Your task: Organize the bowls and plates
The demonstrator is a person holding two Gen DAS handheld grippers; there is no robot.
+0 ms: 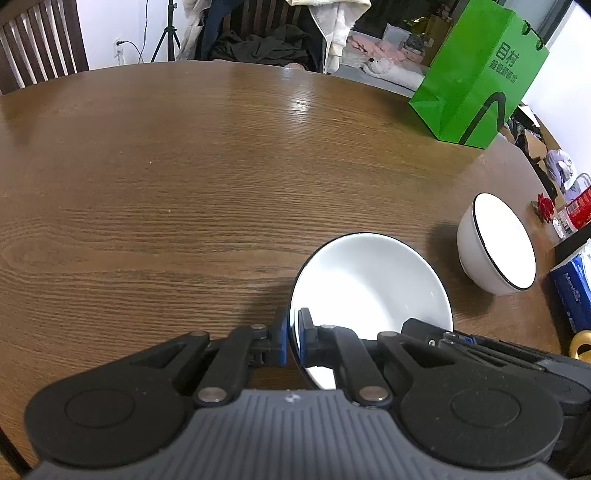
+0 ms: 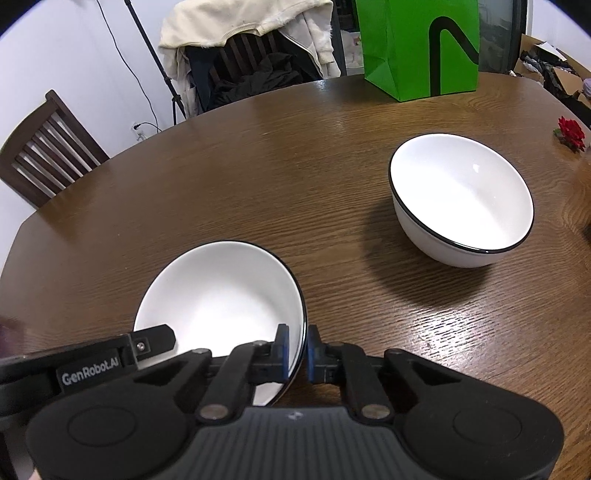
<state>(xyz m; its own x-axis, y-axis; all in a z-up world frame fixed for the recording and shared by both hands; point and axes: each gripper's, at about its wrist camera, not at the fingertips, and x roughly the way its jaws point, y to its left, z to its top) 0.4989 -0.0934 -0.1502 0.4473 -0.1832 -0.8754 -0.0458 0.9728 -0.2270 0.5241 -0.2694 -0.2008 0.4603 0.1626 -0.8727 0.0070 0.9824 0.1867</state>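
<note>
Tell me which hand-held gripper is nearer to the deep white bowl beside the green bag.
Right. The right hand-held gripper grips the shallow bowl's rim nearest the deep white bowl; the left hand-held gripper grips the opposite rim.

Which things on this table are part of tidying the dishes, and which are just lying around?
Part of the job:
shallow plate, clamped by both grippers
deep bowl

Lying about:
green bag
red flower
blue box

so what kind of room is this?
Probably a home dining room: a wooden dining table, slatted wooden chairs with a coat draped over one, and a green shopping bag.
</note>
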